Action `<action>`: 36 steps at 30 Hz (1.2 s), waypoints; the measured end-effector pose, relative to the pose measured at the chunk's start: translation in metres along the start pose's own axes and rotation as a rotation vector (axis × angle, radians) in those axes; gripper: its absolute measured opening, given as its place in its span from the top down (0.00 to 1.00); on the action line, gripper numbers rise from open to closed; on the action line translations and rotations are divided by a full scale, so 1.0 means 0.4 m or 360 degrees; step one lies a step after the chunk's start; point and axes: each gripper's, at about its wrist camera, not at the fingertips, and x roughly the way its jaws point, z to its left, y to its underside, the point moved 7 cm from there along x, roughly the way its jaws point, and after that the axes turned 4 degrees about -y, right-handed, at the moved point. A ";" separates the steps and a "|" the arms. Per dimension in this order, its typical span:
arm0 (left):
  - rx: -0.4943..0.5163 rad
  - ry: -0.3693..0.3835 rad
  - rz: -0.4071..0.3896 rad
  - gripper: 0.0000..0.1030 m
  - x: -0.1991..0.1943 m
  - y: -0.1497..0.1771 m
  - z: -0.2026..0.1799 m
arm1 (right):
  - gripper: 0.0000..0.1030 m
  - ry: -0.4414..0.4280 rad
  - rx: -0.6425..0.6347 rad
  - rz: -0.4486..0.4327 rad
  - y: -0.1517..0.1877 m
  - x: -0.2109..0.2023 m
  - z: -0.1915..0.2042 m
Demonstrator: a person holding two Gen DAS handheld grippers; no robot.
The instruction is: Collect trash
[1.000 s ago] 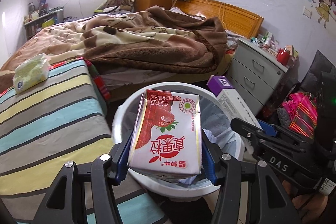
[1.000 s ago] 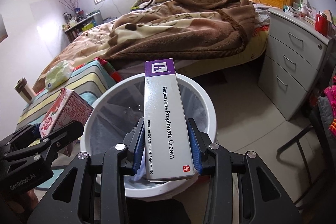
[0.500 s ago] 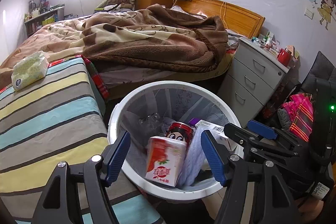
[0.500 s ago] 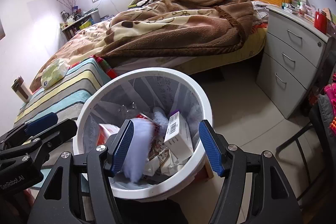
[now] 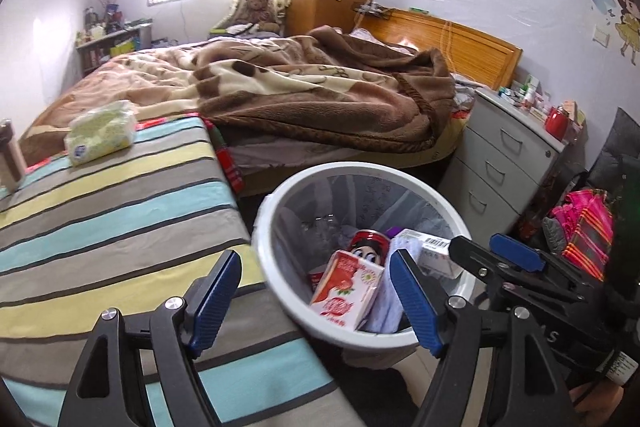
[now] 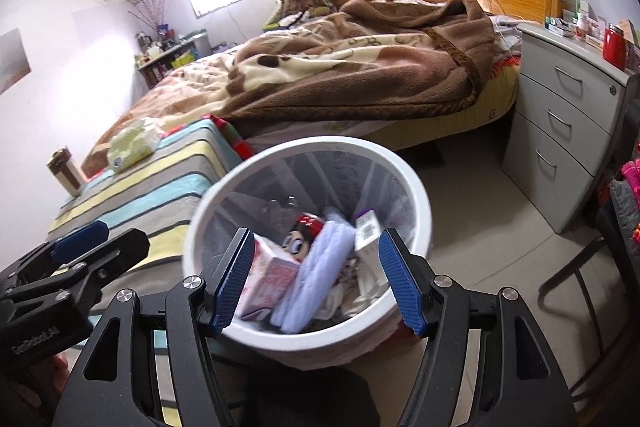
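Both tools hang over the white bin (image 5: 452,211), the left tool (image 5: 316,301) and the right tool (image 6: 316,281) each spread wide and holding nothing. The strawberry milk carton (image 5: 346,289) and cream box (image 6: 366,233) lie inside with a red can (image 5: 370,245) and a pale cloth (image 6: 316,283). The main risk is a low finger catching the rim or thin liner when pulling away, tipping the bin beside the striped counter (image 5: 108,211) and spilling the trash.
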 end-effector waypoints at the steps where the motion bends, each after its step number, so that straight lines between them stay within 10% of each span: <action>1: -0.0003 -0.0020 -0.0012 0.26 -0.011 0.004 0.007 | 0.36 -0.0022 -0.0010 -0.0015 0.002 -0.006 0.010; 20: -0.0079 -0.0384 -0.0175 0.26 -0.208 0.146 0.119 | 0.28 -0.0209 -0.0175 -0.0219 0.067 -0.094 0.119; 36: -0.0156 -0.0451 -0.0182 0.26 -0.242 0.218 0.160 | 0.28 -0.0233 -0.0305 -0.0253 0.108 -0.115 0.175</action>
